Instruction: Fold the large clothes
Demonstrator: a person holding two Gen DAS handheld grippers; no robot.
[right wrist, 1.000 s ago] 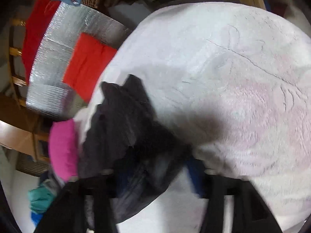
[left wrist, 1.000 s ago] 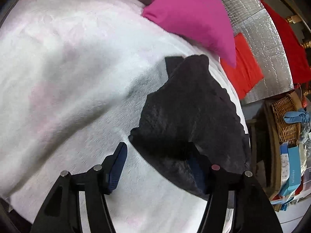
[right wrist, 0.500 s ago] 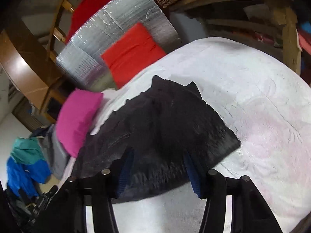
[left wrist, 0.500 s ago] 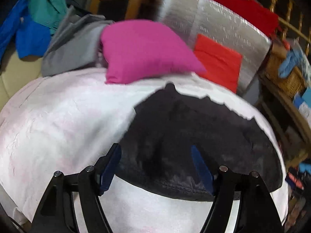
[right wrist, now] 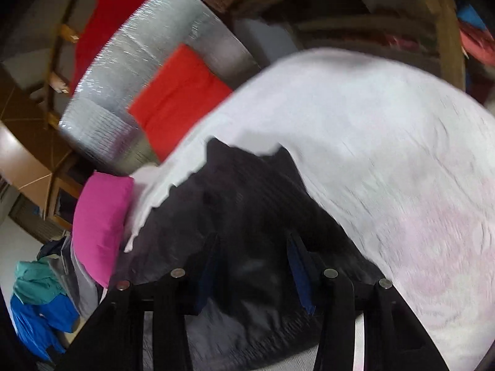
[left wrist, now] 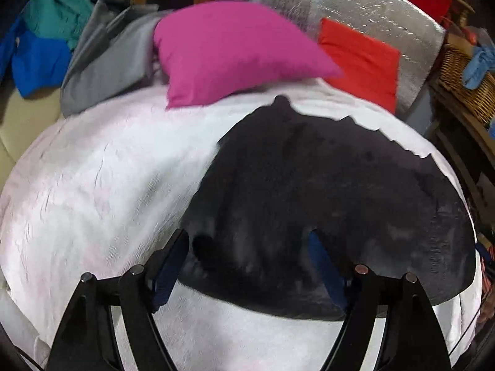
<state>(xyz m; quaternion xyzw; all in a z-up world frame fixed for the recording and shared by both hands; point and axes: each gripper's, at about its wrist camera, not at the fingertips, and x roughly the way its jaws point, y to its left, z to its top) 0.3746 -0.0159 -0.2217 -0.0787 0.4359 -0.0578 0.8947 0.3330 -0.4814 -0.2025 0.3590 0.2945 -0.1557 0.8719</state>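
A dark grey garment (left wrist: pixel 324 191) lies folded into a flat wedge on a white and pink bedspread (left wrist: pixel 102 185). My left gripper (left wrist: pixel 247 256) is open and empty, hovering over the garment's near edge. In the right wrist view the same garment (right wrist: pixel 235 204) lies below my right gripper (right wrist: pixel 250 259), which is open and empty, its blue pads (right wrist: pixel 301 281) apart just above the cloth.
A magenta pillow (left wrist: pixel 235 49) and a red cushion (left wrist: pixel 362 58) lean at the bed's far side against a silver foil panel (left wrist: pixel 371 9). Grey (left wrist: pixel 105 58), teal and blue clothes (left wrist: pixel 40 49) pile at the far left. A wicker basket (left wrist: pixel 464 80) stands right.
Both grippers have let go of the garment and drawn back. The garment now lies flat on the bedspread. Both views have swung, and the right one has dropped closer to the cloth.
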